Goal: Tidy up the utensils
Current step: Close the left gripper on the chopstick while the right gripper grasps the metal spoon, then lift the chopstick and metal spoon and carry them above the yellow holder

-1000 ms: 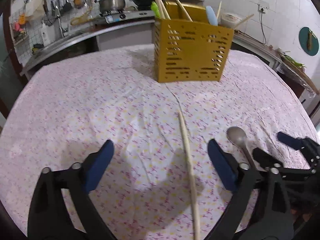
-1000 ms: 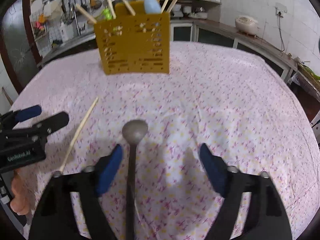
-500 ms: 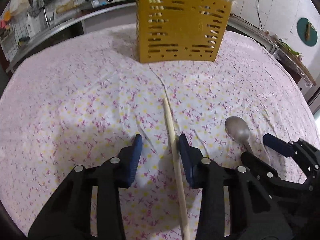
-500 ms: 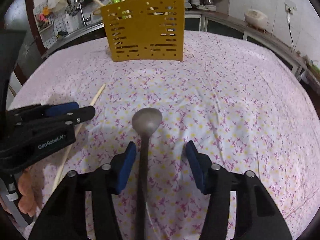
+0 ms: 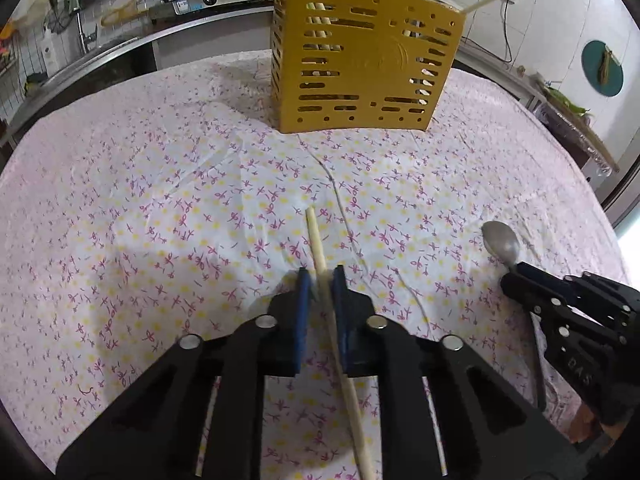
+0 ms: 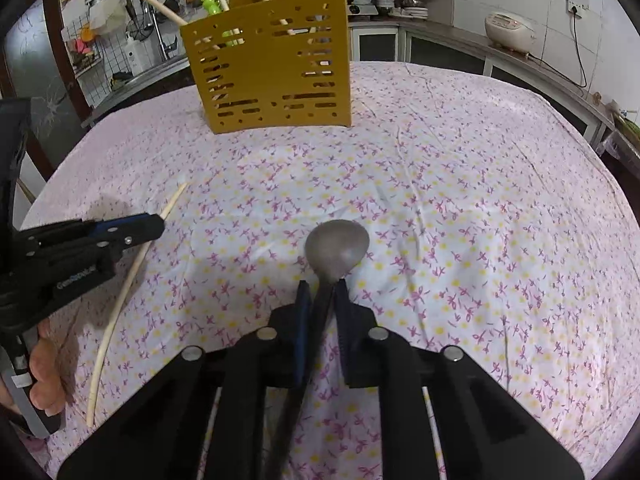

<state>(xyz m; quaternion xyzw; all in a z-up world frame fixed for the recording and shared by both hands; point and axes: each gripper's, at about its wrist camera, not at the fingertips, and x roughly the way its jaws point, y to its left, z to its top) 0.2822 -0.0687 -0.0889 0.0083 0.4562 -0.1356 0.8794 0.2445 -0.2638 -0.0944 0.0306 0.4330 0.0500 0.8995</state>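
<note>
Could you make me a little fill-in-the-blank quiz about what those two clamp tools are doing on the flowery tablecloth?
1. The left gripper is shut on a wooden ____.
2. The right gripper is shut on a metal ____.
3. The utensil holder at the far side of the table is coloured ____.

Missing words: chopstick; spoon; yellow.

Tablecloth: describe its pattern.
The tablecloth is white, printed with small purple and yellow flowers; the right wrist view shows it best.
</note>
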